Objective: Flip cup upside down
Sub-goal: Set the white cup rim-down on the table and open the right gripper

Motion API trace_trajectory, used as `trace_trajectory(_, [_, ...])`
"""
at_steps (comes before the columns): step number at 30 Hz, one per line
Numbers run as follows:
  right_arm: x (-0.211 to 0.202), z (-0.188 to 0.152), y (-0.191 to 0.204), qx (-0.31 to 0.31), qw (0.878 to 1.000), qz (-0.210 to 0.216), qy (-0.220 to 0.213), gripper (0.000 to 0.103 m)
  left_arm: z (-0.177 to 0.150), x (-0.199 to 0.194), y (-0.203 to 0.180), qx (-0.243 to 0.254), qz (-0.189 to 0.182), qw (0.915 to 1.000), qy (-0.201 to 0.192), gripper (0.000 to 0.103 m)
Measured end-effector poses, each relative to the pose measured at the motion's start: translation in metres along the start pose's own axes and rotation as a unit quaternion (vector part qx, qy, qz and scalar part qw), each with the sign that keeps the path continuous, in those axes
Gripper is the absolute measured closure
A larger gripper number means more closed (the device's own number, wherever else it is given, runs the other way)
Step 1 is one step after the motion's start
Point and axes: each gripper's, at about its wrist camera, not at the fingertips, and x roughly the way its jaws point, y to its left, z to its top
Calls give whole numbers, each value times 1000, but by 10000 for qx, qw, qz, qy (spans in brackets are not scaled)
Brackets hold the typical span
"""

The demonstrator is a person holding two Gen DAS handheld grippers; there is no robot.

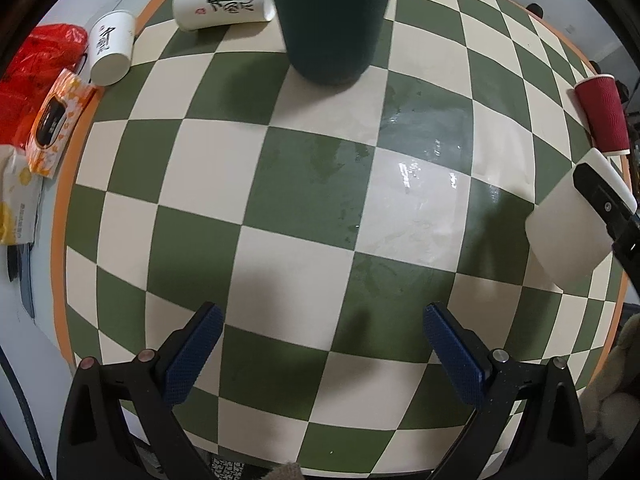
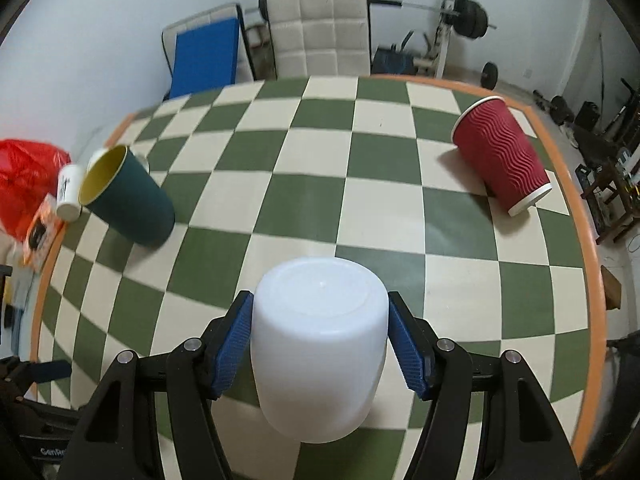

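White cup (image 2: 320, 344) clamped between right claw (image 2: 320, 344) pads, base forward

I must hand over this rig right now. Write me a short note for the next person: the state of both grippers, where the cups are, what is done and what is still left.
Right gripper: shut on the white cup, held above the checkered table, its flat base towards the camera.
Left gripper: open, nothing between its pads, pointing down at the table.
Other cups: dark green cup upright at the left; red ribbed cup rim-down at the right; two white printed paper cups lie on their sides behind the green one.
Done: white cup gripped and lifted.
Left: finish turning it and set it rim-down on the table, then release.
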Motion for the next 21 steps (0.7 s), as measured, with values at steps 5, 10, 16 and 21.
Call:
trace_trajectory(5, [5, -19, 11, -159, 9993, -9, -350, 35, -1, 5, -7, 136, 22, 9999, 34, 1])
trace_trajectory(10, [2, -28, 16, -312, 9990, -34, -330, 35, -2, 8, -10, 228, 17, 9997, 48, 1])
trace_trajectory(16, [1, -37, 16, -272, 9996, -73, -52, 35, -9, 4, -9, 331, 29, 9994, -43, 1])
trace_trajectory(21, [-1, -40, 17, -146, 9997, -121, 152, 35, -11, -2, -12, 421, 33, 9990, -133, 1])
